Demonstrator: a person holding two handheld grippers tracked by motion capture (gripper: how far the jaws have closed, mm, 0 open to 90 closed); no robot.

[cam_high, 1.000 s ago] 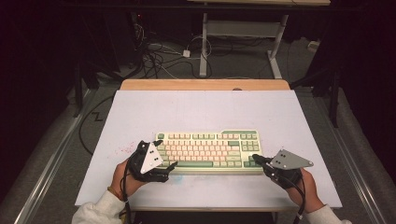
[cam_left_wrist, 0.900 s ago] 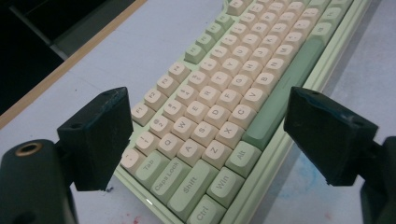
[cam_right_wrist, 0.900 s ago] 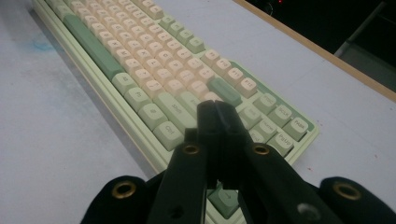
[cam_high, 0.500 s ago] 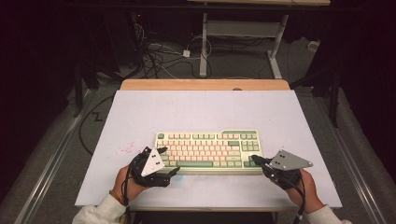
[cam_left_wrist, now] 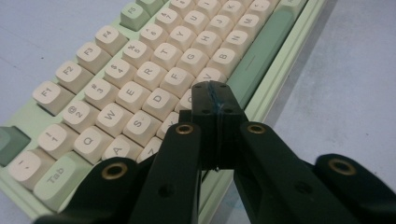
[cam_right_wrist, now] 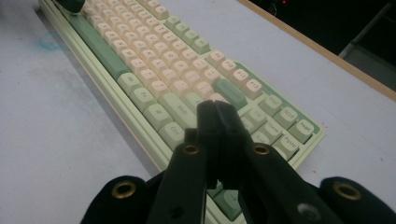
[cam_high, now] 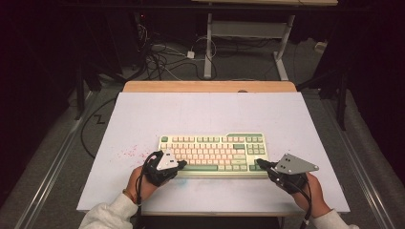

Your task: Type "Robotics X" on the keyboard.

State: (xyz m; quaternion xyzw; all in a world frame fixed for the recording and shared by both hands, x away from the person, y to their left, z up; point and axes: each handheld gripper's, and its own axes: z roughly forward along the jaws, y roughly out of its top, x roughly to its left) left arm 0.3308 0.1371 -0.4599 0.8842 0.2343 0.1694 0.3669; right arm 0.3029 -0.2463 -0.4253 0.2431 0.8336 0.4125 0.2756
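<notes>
A pale green keyboard [cam_high: 212, 151] with cream and green keys lies across the middle of the white table [cam_high: 205, 114]. My left gripper [cam_high: 180, 163] is shut with nothing in it, its tips over the keyboard's front left corner. In the left gripper view the closed tips [cam_left_wrist: 215, 95] hover above the lower letter rows of the keyboard [cam_left_wrist: 140, 79], near the C and V keys. My right gripper [cam_high: 260, 163] is also shut and empty, at the front right corner. Its tips [cam_right_wrist: 217, 112] sit over the keyboard [cam_right_wrist: 177, 70] near the arrow keys and the right shift.
The table's wooden far edge [cam_high: 210, 86] runs along the back. Cables [cam_high: 167, 57] and a metal stand [cam_high: 248, 33] lie on the dark floor beyond. Faint red specks [cam_high: 129, 151] mark the table left of the keyboard.
The left gripper has drifted slightly toward the near edge and right, its tips staying over the keyboard's front left. The right gripper has barely moved.
</notes>
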